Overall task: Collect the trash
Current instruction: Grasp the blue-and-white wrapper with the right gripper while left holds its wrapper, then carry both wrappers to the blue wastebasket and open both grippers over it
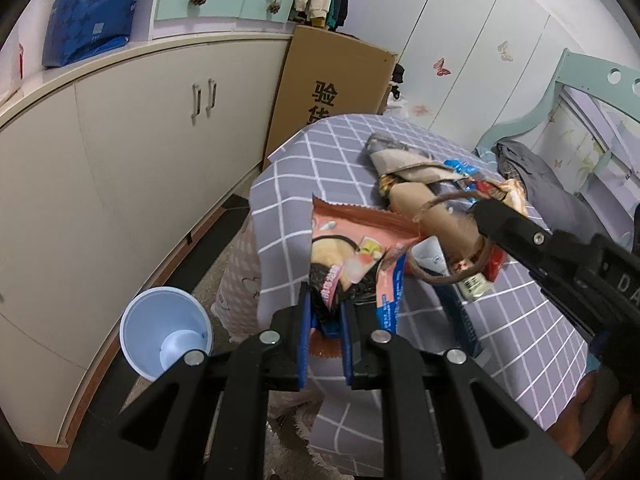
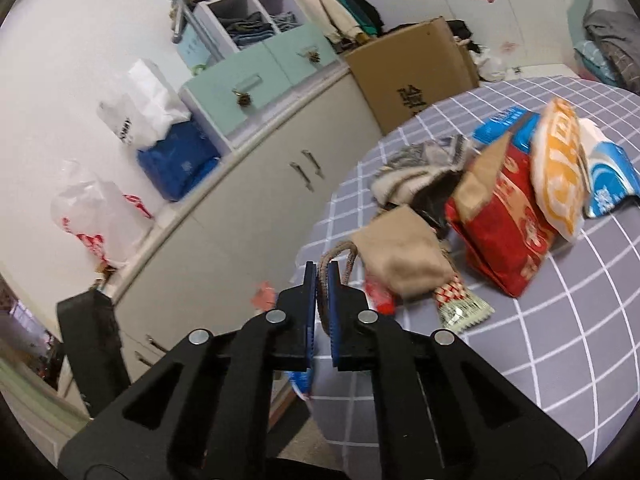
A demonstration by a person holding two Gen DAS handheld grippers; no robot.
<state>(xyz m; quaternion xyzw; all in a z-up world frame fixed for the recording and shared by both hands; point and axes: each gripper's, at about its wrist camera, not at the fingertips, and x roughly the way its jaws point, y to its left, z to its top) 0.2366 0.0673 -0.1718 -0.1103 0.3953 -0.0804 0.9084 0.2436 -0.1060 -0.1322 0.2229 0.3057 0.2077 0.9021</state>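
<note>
My left gripper [image 1: 326, 296] is shut on a crumpled pink snack wrapper [image 1: 352, 248], held over the edge of the table with its grey checked cloth [image 1: 304, 184]. Below to the left stands a light blue bin [image 1: 166, 332], open. My right gripper [image 2: 322, 276] is shut on the brown rope handle [image 2: 340, 250] of a small brown paper bag [image 2: 404, 256]. In the left wrist view that bag [image 1: 424, 204] sits just past the wrapper. A red packet [image 2: 508, 224], an orange-and-white packet [image 2: 560, 168], a blue-and-white pack [image 2: 612, 176] and a small sachet [image 2: 460, 308] lie in the pile behind.
A long beige cabinet [image 1: 140, 140] runs along the left wall, with a cardboard box [image 1: 332, 80] leaning at its end. White wardrobes [image 1: 460, 40] and a bed frame [image 1: 580, 92] stand beyond the table. Plastic bags [image 2: 100, 216] sit on the cabinet top.
</note>
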